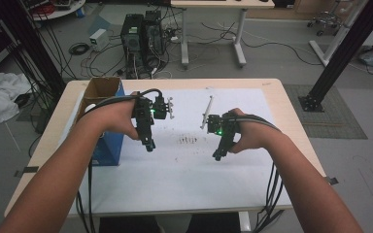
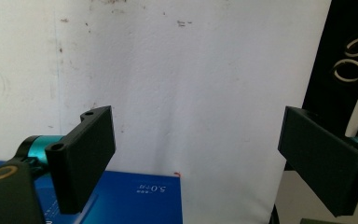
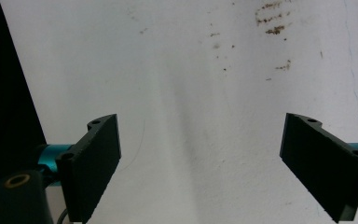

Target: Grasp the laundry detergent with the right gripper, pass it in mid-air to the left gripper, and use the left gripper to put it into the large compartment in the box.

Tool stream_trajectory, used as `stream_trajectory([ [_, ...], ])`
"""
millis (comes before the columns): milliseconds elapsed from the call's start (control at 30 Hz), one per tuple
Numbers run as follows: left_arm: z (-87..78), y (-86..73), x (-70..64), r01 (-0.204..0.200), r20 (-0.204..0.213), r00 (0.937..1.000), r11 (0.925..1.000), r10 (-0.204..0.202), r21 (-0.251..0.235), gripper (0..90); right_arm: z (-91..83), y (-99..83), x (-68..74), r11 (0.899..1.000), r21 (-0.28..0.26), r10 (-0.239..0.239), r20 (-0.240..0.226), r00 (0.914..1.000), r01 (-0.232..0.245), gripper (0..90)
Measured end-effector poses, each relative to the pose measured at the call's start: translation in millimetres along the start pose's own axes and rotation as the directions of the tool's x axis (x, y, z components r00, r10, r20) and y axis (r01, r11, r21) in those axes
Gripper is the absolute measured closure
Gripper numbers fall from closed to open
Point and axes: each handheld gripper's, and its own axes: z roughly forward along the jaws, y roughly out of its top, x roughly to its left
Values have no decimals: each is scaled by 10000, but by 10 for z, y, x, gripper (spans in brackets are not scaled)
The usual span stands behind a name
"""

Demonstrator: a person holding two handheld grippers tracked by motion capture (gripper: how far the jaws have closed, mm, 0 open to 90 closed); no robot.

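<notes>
Two hand-held grippers, left hand-held gripper [image 1: 148,144] and right hand-held gripper [image 1: 217,156], hover wide open and empty above the white paper-covered worktop [image 1: 189,184]; the blue cardboard box [image 1: 108,145] is untouched, so nothing looks begun.

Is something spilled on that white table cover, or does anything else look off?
Yes: a patch of small brown specks dirties the white sheet between the left gripper and right gripper, like scattered crumbs or stains. A thin white stick lies loose beyond the right gripper. Both grippers are open and empty.
</notes>
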Motion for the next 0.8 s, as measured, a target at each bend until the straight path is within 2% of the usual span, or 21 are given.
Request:
stream_trajectory([
  [333,-8,16,5,11,13,10000,10000,-11,-85,111,-29,13,0,10000,-20,1,51,10000,-1,116],
  [800,-1,26,-7,-53,63,10000,10000,52,39,111,-32,16,2,10000,-9,-56,81,10000,57,116],
])
